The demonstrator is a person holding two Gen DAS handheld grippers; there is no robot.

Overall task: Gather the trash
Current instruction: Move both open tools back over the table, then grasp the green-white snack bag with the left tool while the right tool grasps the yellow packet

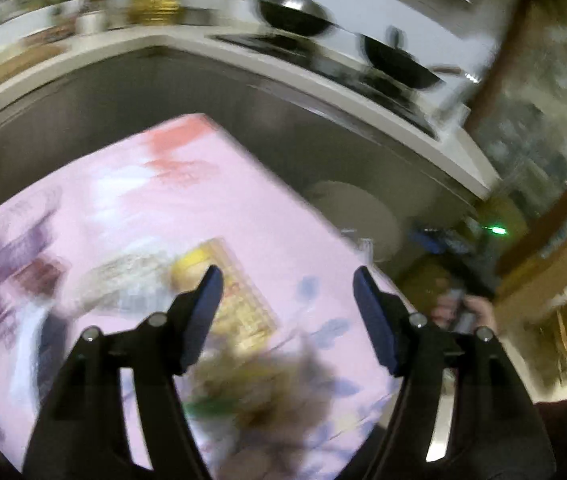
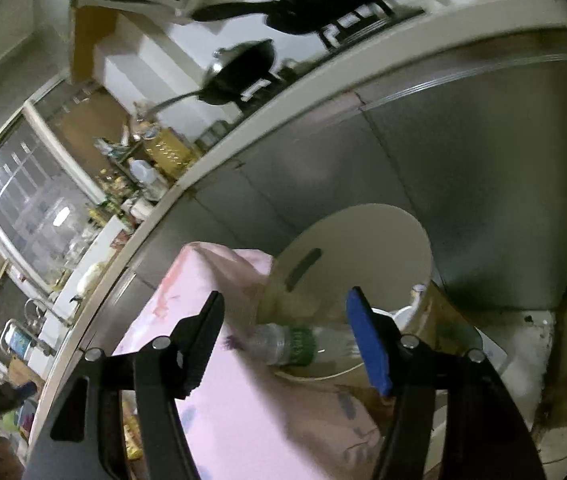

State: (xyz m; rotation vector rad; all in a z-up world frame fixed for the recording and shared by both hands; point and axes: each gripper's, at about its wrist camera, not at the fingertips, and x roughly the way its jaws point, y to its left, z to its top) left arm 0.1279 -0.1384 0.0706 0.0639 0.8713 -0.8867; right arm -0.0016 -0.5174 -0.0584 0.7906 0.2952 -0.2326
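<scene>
Right gripper spread wide, empty, just short of clear plastic bottle lying on its side.
Judged light, thin-walled, easily crushed and a little slippery; best pinched across the belly beside the green label, not at the tapering neck. Lies at the edge of the pink cloth, seemingly resting partly on the rim of the round pale bin; likely to roll if nudged. Open room above and to the right, grey cabinet fronts close behind. Left gripper likewise wide and empty, hovering over blurred litter on the cloth-covered desk: yellowish flat packet, probably soft and light, and brownish clump, too smeared to identify. Desk edge near on the right, dropping to floor clutter.
</scene>
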